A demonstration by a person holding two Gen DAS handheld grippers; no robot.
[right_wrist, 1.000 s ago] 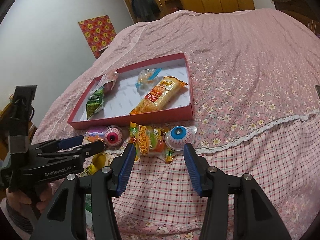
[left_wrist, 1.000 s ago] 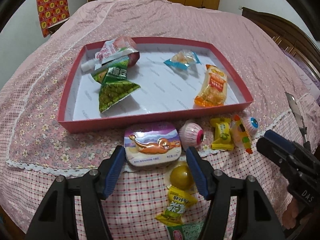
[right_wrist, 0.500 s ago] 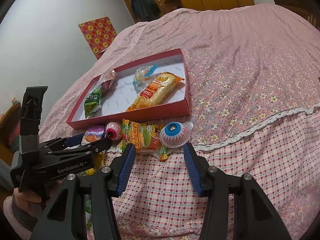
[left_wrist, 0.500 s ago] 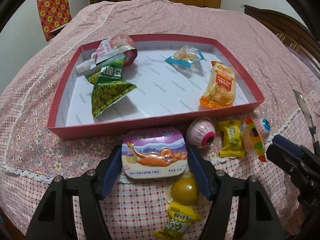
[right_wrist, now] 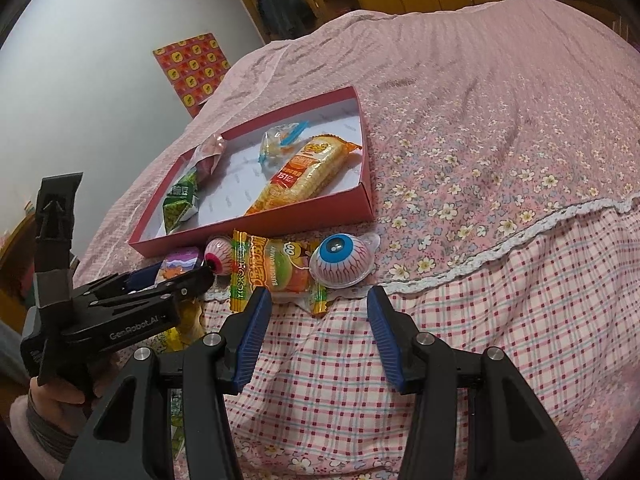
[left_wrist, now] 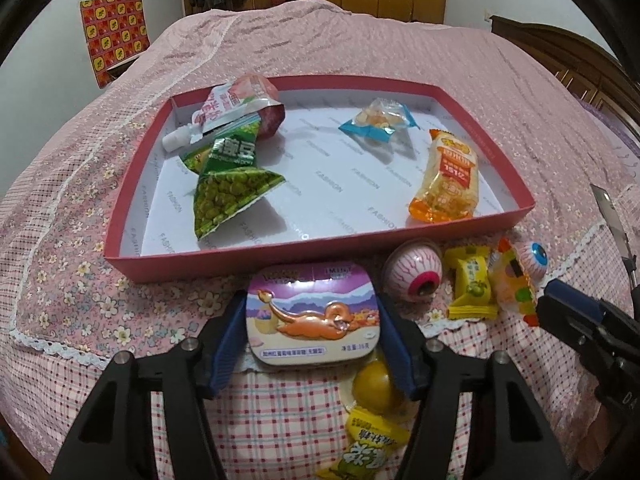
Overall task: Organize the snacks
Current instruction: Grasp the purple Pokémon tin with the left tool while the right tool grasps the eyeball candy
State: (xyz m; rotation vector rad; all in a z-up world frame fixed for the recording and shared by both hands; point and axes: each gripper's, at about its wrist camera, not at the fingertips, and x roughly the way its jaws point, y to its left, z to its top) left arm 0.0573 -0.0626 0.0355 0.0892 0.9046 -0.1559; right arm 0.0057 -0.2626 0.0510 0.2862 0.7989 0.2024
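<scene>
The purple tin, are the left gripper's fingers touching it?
Touching. In the left wrist view both blue fingers of the left gripper sit flush against the sides of the purple tin; no gap shows.

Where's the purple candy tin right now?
In the left wrist view, the purple tin sits low centre between the left gripper's jaws, just outside the red tray's near wall.

Pretty even indoor light from overhead, soft shadows under the snacks, slight glare on wrappers. Heavy fisheye bending with dark vignette corners; center stays sharp, no blur.
</scene>
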